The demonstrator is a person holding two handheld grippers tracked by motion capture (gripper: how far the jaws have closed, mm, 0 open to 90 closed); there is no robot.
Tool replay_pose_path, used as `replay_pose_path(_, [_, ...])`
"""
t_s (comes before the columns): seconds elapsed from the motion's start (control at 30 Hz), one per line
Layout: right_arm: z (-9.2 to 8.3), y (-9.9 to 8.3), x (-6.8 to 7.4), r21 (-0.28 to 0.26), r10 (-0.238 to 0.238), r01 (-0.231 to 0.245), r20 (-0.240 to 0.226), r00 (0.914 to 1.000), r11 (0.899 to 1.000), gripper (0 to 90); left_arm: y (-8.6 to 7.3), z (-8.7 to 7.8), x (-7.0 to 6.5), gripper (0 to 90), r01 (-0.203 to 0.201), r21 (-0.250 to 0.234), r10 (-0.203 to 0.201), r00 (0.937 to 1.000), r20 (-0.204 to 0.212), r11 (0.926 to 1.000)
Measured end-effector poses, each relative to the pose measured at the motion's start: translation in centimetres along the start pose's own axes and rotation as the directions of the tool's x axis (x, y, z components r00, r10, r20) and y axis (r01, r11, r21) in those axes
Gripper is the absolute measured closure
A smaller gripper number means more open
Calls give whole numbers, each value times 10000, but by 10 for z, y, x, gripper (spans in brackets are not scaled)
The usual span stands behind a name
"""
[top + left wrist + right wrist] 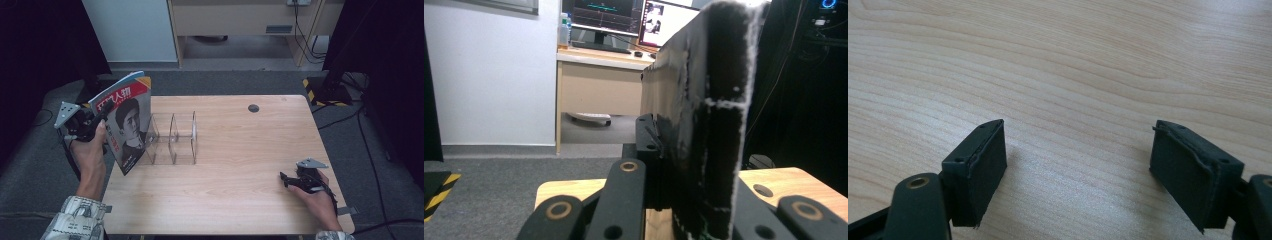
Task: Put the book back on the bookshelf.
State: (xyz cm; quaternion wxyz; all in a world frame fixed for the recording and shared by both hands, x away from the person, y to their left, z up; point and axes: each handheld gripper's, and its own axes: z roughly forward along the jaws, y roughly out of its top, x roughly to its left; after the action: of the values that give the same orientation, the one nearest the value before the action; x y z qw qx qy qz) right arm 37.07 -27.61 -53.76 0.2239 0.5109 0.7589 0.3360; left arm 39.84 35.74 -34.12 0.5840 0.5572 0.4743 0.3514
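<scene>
A glossy paper cover is seen on the magazine (126, 122) clamped in the left claw (102, 114). Just beside it, the divider rack (172, 139) is made of clear, smooth plastic. Pale wood with a fine matt grain is shown on the table (1058, 65) beneath the right claw (1078, 170), whose black pads (980, 165) are matt, with rough, frayed edges.

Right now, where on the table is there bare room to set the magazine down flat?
Bare wood runs from the clear rack right to the right hand-held gripper, and along the far edge beside the cable hole. It is crowded at the left edge, around the magazine and rack.
</scene>
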Motion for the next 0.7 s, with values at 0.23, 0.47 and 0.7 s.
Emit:
replay_pose_path(0.23, [0,0,0,-3,8,-8,-17,10000,10000,225,-7,-2,2,861,98,-208,-95,9998,158,9997])
replay_pose_path(0.47, [0,0,1,-21,33,-33,-25,10000,10000,225,-14,-4,7,860,219,-406,-208,9994,271,9989])
replay_pose_path(0.7, [0,0,1,-16,43,-43,-29,10000,10000,225,-19,-5,6,859,154,-396,-143,9995,298,9991])
